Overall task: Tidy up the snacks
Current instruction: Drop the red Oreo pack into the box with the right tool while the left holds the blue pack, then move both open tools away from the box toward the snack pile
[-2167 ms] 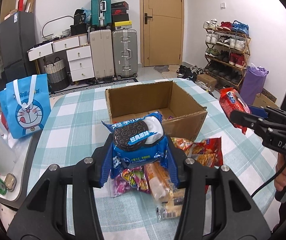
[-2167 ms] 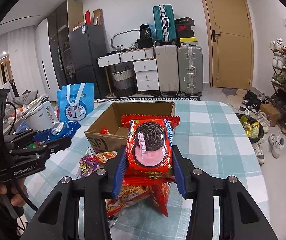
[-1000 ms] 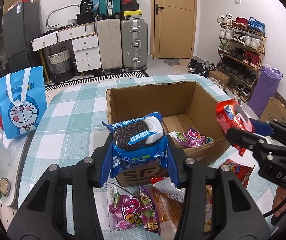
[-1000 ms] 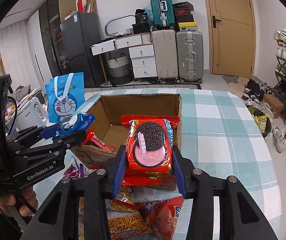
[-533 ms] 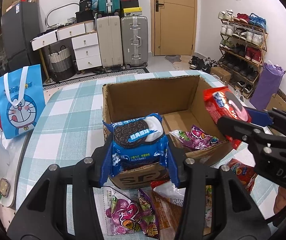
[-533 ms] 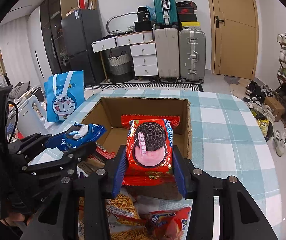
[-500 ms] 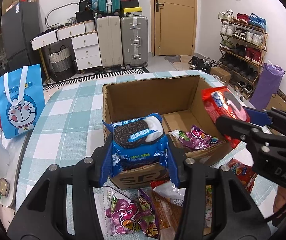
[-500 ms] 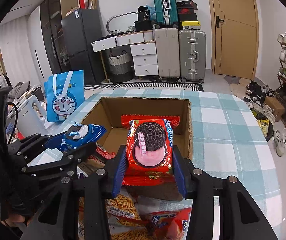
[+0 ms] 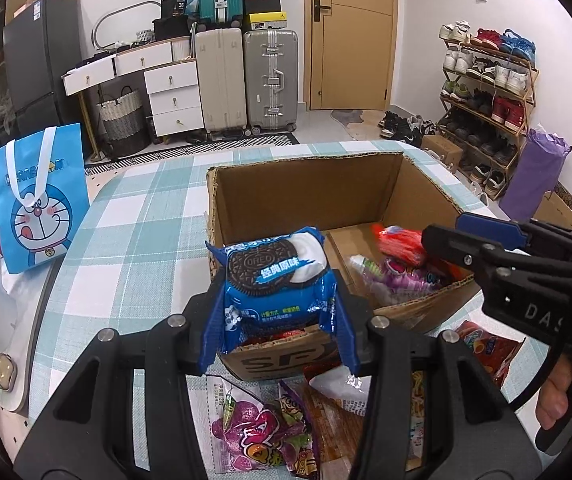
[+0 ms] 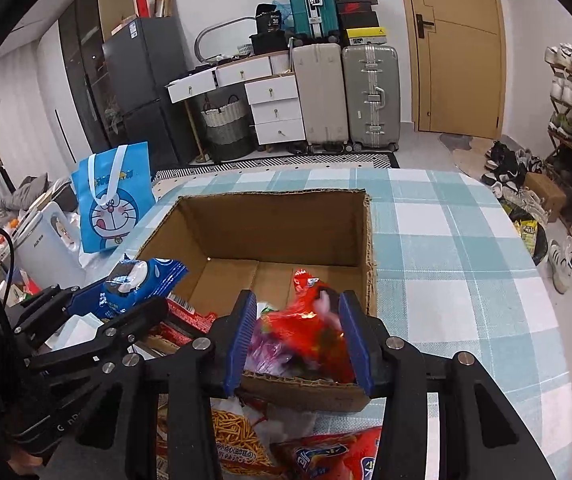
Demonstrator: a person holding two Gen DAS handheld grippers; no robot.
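My left gripper is shut on a blue Oreo pack and holds it over the near-left corner of the open cardboard box. It also shows in the right wrist view. My right gripper is open above the box's near right part. The red Oreo pack, blurred, drops between its fingers into the box and shows in the left wrist view. A purple candy bag lies inside the box.
Several loose snack bags lie on the checked tablecloth in front of the box: a purple candy bag, a noodle snack bag and a red pack. A blue Doraemon bag stands at the table's left edge.
My right gripper has opened and let go of the red Oreo pack, which falls into the box. My left gripper still holds the blue pack, a little nearer the box.
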